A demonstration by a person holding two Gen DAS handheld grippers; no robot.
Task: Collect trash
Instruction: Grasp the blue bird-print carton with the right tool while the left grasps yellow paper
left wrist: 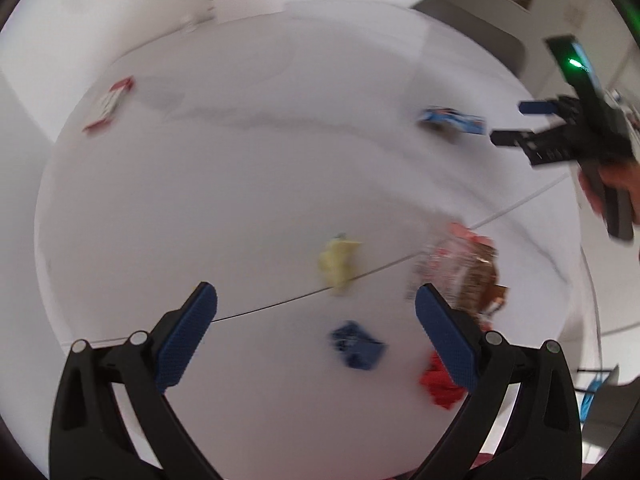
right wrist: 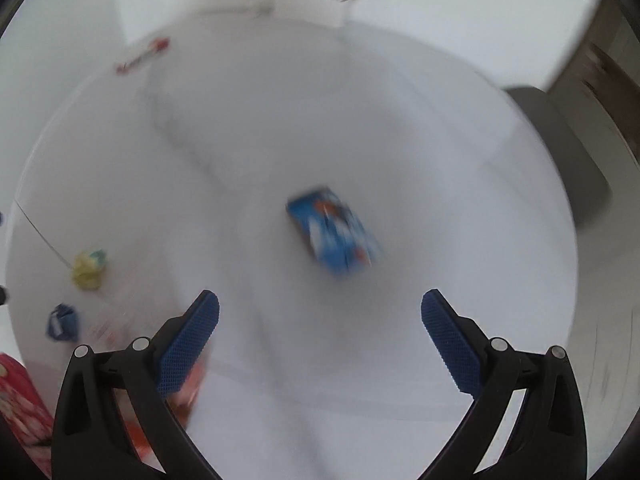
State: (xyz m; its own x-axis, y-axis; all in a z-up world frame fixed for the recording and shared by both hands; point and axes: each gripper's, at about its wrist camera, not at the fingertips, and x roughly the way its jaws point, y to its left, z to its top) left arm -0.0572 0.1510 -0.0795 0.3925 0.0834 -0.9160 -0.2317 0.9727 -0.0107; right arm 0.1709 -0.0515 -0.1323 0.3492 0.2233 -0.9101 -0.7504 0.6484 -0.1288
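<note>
Trash lies on a white marbled table. In the left wrist view my left gripper is open and empty above a crumpled yellow paper, a blue wrapper, a red scrap and a clear bag with brown contents. A blue carton lies far right, just left of my right gripper. In the right wrist view my right gripper is open and empty, the blue carton just ahead of it. The yellow paper and blue wrapper lie left.
A red-and-white packet lies at the far left of the table, also shown in the right wrist view. A grey chair back stands past the right edge. A red patterned object sits at lower left. Both views are motion-blurred.
</note>
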